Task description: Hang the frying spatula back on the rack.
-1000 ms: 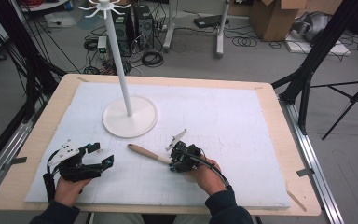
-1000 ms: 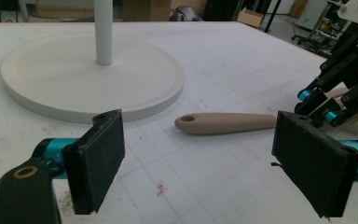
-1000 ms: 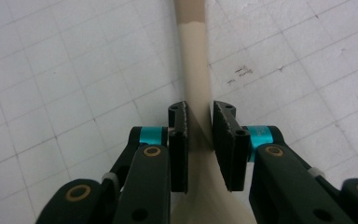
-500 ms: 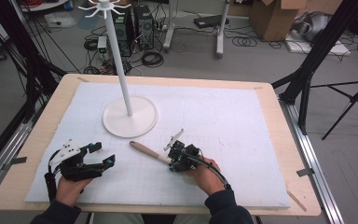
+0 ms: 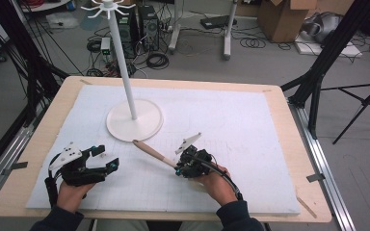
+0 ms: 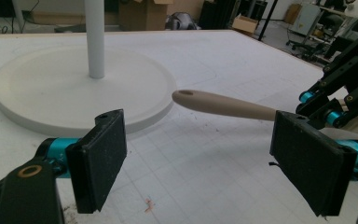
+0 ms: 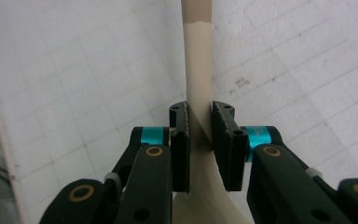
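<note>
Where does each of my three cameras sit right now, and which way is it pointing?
High view: above the person's side, looking forward and down on the table; both hands, left gripper and right gripper enter from below.
Left gripper view: rides the open left gripper, facing the stand base and spatula handle tip.
Right gripper view: rides the right gripper, looking along the clamped spatula handle.
Shared: all three show the spatula.

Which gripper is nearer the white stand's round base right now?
Left, though narrowly. The left gripper sits open just short of the base, toward the person. The right gripper is off to the base's right, shut on the beige utensil, whose handle tip nearly reaches the rim.
</note>
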`<state>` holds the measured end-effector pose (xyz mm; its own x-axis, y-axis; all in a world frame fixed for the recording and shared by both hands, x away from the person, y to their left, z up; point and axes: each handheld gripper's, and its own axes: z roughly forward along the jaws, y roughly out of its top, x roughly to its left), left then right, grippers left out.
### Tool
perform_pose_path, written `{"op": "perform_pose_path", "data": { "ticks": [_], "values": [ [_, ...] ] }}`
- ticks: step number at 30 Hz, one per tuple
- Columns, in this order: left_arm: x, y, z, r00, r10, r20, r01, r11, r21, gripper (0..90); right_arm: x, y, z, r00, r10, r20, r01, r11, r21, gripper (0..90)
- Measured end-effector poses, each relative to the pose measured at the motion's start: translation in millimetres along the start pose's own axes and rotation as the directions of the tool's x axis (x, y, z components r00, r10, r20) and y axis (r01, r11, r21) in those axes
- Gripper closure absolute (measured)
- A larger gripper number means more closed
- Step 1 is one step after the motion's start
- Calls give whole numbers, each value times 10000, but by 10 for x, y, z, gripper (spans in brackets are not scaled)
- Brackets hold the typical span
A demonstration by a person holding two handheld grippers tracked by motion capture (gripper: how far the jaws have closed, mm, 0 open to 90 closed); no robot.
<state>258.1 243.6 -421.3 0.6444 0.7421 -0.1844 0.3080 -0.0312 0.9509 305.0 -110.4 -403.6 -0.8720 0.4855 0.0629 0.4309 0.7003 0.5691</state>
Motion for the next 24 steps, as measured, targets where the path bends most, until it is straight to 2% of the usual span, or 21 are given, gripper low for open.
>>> {"op": "perform_pose_path", "data": {
  "ticks": [3,6,8,11,12,14,17,21,24],
  "values": [
    [-22,73,-7,10000,38,56,-37,9999,-103,191,12,-2,-72,10000,83,9,-82,9985,-536,775],
    [-45,140,-17,9999,79,131,-77,9999,-148,193,24,-13,-144,9999,116,54,-109,9923,-1231,775],
    [-64,178,-24,9998,84,165,-81,9998,-189,193,34,-31,-191,9999,145,54,-132,9821,-1881,775],
    [-100,242,-36,9996,197,187,-193,9995,-240,194,57,-52,-233,9998,106,145,-68,9699,-2435,775],
    [-122,279,-41,9995,229,222,-223,9993,-284,195,74,-60,-251,9999,54,156,-9,9615,-2748,775],
    [-134,297,-42,9994,250,239,-243,9993,-285,197,81,-62,-259,9998,36,186,19,9582,-2859,775],
    [-154,315,-40,9992,301,245,-294,9992,-265,200,107,-65,-291,9997,-40,247,121,9419,-3357,775],
    [-165,316,-43,9992,299,261,-293,9993,-239,200,114,-61,-313,9994,-62,338,184,9276,-3732,775],
    [-165,298,-44,9992,331,229,-327,9993,-167,200,115,-75,-345,9989,-70,462,258,9068,-4207,775]
  ]
}}
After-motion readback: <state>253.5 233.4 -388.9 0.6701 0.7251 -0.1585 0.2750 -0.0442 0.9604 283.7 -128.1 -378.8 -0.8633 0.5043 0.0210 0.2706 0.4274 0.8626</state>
